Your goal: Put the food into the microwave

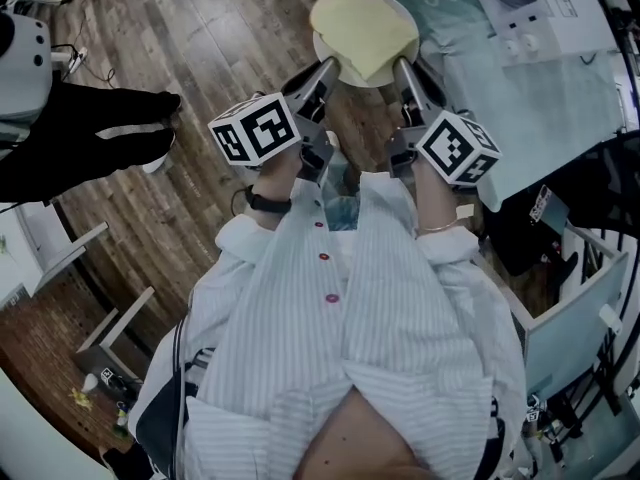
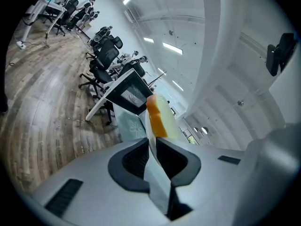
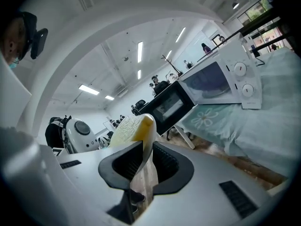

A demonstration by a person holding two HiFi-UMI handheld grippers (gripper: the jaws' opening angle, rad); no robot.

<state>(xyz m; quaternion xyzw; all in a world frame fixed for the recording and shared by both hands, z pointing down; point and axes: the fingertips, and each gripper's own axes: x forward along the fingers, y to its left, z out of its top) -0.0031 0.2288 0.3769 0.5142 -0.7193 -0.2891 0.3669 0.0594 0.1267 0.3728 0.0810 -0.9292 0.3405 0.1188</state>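
Observation:
A white plate (image 1: 398,6) carries a pale yellow slice of food (image 1: 364,30); I hold it in the air over the wooden floor, in front of my body. My left gripper (image 1: 326,66) is shut on the plate's left rim and my right gripper (image 1: 404,66) on its right rim. In the left gripper view the jaws (image 2: 151,142) pinch the plate's thin edge (image 2: 157,178), with the food (image 2: 157,117) beyond. The right gripper view shows the same grip (image 3: 146,147) on the plate (image 3: 143,178). The white microwave (image 3: 221,81) stands ahead to the right with its dark door (image 3: 167,107) swung open.
The microwave (image 1: 540,3) sits on a table with a teal cloth (image 1: 520,98) at the upper right. A person's black sleeve and shoe (image 1: 90,133) reach in from the left. Office chairs (image 2: 106,55) stand further off on the wooden floor.

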